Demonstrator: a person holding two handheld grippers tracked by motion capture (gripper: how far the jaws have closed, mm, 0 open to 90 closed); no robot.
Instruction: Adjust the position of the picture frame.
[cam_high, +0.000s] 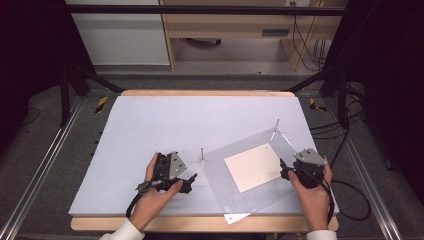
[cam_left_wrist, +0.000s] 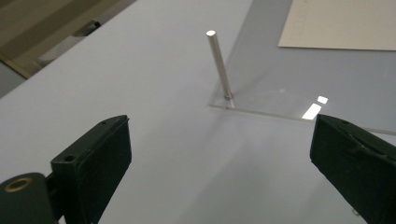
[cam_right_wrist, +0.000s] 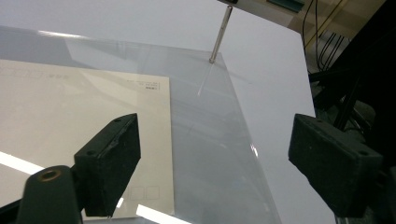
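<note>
while both pairs of jaws stand spread and empty, approach slowly: left gripper (cam_high: 192, 181) toward the metal pin (cam_left_wrist: 219, 63) at the clear sheet (cam_high: 260, 197) corner, right gripper (cam_high: 283, 169) by the sheet's right edge, near the cream card (cam_high: 252, 167) lying under or on it; avoid knocking the far pin (cam_right_wrist: 220, 35).

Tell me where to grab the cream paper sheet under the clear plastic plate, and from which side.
Take the cream paper sheet only after lifting the clear plastic plate pinned on the metal pins. Flat on the white table, it offers just thin edges. Probably slide a jaw under the edge nearest the open right gripper, coming low from the right.
</note>
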